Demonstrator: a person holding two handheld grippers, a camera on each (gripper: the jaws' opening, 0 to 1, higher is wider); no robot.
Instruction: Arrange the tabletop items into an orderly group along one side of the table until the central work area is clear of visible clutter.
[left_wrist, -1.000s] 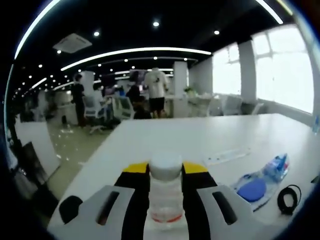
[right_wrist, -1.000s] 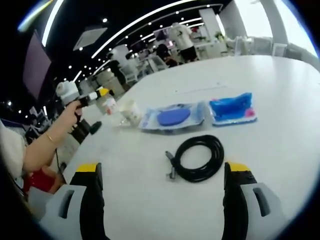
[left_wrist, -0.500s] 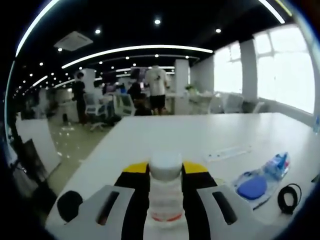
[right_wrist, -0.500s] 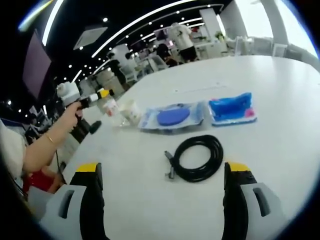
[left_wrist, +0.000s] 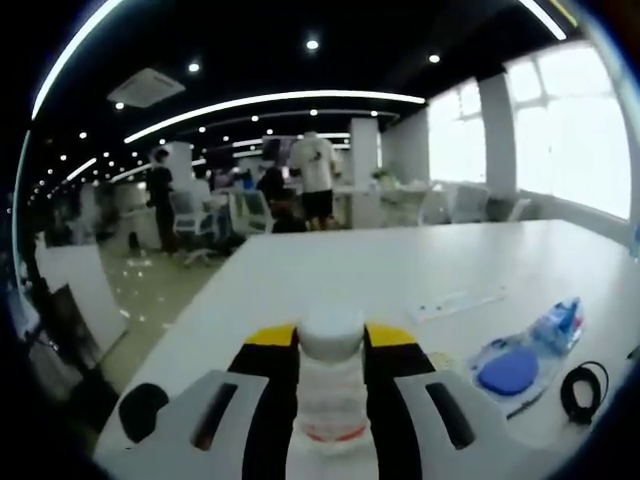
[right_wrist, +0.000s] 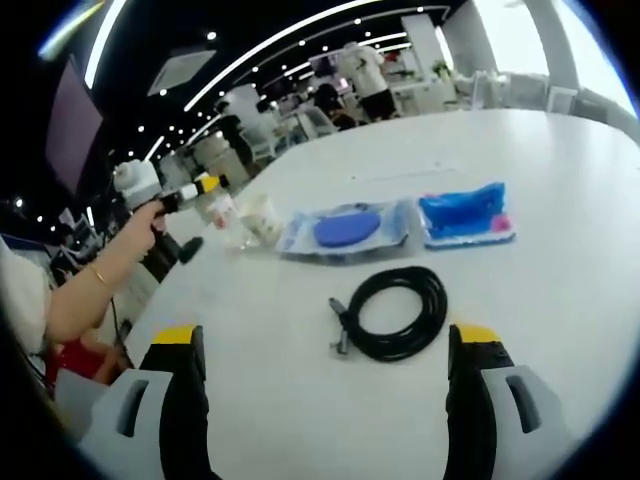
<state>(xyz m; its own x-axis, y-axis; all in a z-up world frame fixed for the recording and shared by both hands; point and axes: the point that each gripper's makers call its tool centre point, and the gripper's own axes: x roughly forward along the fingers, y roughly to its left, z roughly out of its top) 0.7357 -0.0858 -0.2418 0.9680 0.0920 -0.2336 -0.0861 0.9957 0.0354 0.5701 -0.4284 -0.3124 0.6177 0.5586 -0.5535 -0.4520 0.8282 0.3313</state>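
- Clear bottle (left_wrist: 331, 385): white cap, gripped upright between left tongs (left_wrist: 331, 345).
- Right tongs (right_wrist: 325, 345): spread wide (nothing held), over the bench (right_wrist: 560, 180).
- Black cable coil (right_wrist: 392, 314): between them.

The place was a large open-plan office. Ahead of the left gripper, beyond a long white table (left_wrist: 400, 265), stood desks with swivel chairs (left_wrist: 190, 222), several people (left_wrist: 315, 175), curved ceiling light strips (left_wrist: 280, 100) and tall bright windows (left_wrist: 570, 130).
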